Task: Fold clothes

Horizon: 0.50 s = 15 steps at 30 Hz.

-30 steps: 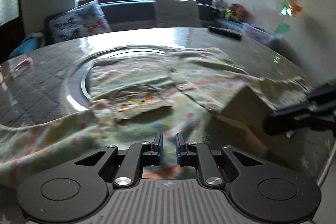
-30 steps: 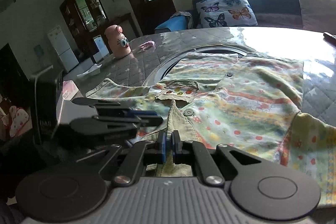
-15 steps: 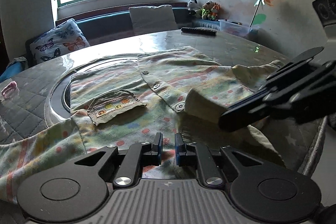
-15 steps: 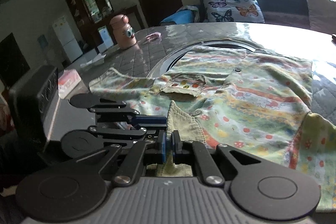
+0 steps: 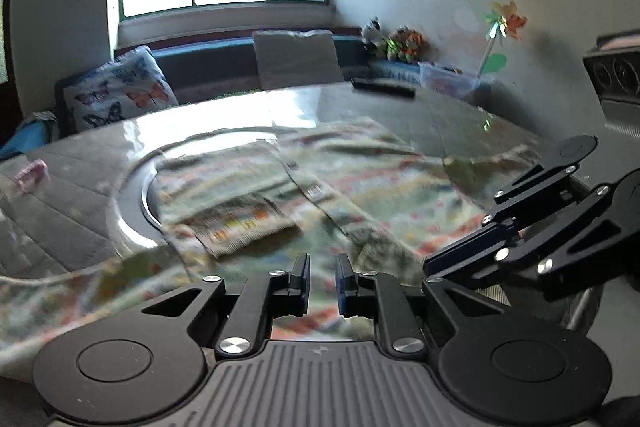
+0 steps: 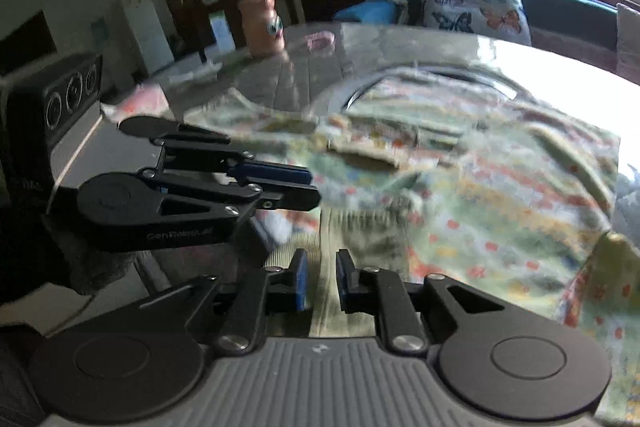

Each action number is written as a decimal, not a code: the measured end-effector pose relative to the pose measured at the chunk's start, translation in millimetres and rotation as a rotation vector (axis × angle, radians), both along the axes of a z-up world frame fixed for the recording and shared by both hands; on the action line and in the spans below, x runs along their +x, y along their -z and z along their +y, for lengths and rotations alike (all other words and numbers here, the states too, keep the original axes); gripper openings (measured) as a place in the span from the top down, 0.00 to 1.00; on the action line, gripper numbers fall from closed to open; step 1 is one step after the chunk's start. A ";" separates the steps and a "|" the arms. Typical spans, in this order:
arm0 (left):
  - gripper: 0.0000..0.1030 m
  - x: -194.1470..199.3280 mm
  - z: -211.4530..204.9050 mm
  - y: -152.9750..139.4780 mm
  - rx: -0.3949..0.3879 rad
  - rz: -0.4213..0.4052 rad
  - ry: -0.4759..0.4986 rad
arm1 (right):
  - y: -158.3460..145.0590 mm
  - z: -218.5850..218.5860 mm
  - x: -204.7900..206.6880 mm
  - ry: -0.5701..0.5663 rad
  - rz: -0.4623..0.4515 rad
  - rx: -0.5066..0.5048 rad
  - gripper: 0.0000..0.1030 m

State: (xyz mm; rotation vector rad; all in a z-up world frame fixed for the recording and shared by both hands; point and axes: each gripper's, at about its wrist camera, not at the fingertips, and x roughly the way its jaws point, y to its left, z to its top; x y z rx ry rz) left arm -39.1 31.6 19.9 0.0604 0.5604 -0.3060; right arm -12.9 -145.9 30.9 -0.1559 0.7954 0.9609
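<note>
your left gripper (image 5: 322,277) and right gripper (image 6: 321,277) both sit parted, gripping nothing. the soft, limp green patterned button shirt (image 5: 304,187) just ahead will sag; through the blur, probably pinch its ribbed hem (image 6: 356,239).

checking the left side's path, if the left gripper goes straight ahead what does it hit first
Probably the patterned shirt spread on the table, just beyond the left gripper; its fingers stand apart with fabric directly ahead. Depth is blurred.

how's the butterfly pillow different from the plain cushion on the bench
The butterfly pillow is white with printed butterflies; the plain cushion is a plain beige-grey. The butterfly pillow leans at the bench's left end, tilted; the plain cushion stands squarer, nearer the middle. Both rest against the bench behind the table.
</note>
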 end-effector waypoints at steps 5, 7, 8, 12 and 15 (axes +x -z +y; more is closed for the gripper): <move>0.85 9.4 -9.6 -6.7 -0.038 -0.003 0.036 | 8.4 6.1 11.3 0.042 -0.036 -0.036 0.85; 0.85 14.6 -15.9 -1.4 -0.031 0.017 0.047 | 17.8 11.2 13.2 0.025 -0.022 -0.061 0.85; 0.85 16.8 -17.1 1.0 -0.027 0.026 0.048 | 21.9 12.8 13.6 0.018 -0.013 -0.069 0.85; 0.85 24.2 -15.5 7.7 -0.013 0.058 0.037 | 24.9 8.4 13.2 0.007 -0.007 -0.071 0.84; 0.84 29.7 -14.3 12.8 -0.003 0.081 0.029 | 18.6 0.4 16.7 0.008 -0.002 -0.059 0.84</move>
